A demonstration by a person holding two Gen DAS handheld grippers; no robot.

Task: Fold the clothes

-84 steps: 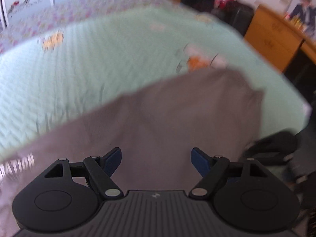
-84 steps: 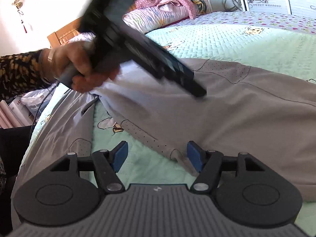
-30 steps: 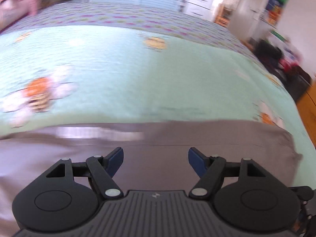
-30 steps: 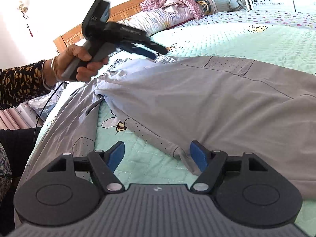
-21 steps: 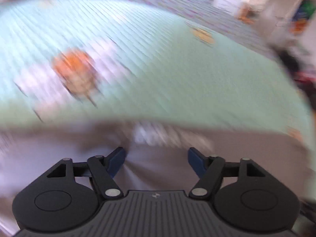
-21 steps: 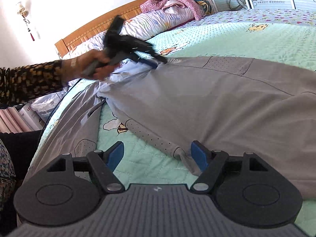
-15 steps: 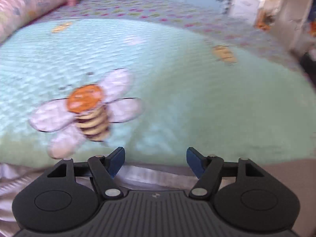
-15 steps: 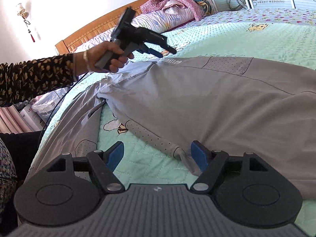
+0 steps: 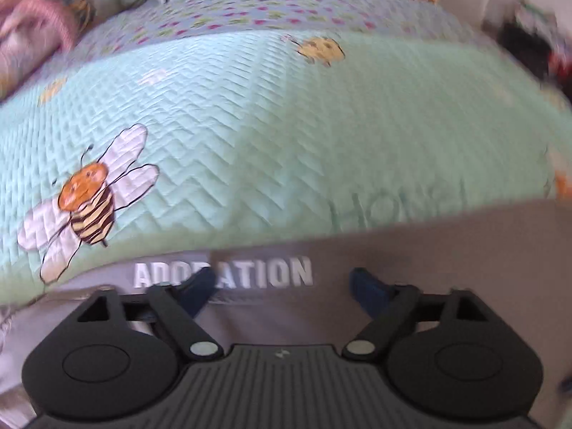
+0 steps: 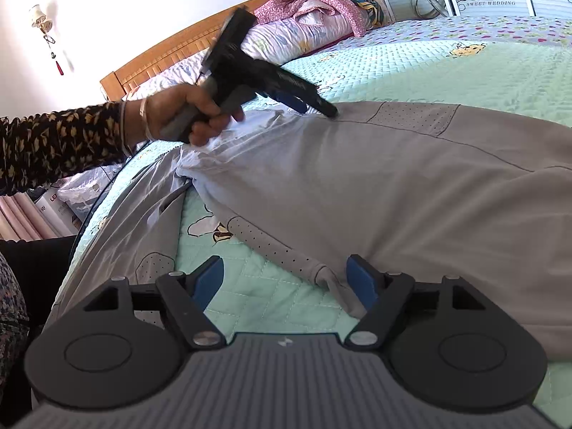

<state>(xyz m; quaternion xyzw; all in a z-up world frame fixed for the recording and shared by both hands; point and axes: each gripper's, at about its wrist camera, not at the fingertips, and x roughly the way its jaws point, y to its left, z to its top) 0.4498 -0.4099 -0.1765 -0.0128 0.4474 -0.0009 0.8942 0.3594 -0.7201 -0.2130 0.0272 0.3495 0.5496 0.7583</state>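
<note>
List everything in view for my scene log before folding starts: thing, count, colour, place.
garment: one, grey, spread across the quilt, white lettering at its far edge
quilt: one, mint green with bees, covering the bed
pillows: pale, at the headboard
pink cloth: one, on the pillows
headboard: one, wooden
left tool: black, open, tips at the garment's far edge
right tool: black, open, at a sleeve end

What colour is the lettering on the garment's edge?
White lettering on the grey garment, clearest in the left wrist view.
</note>
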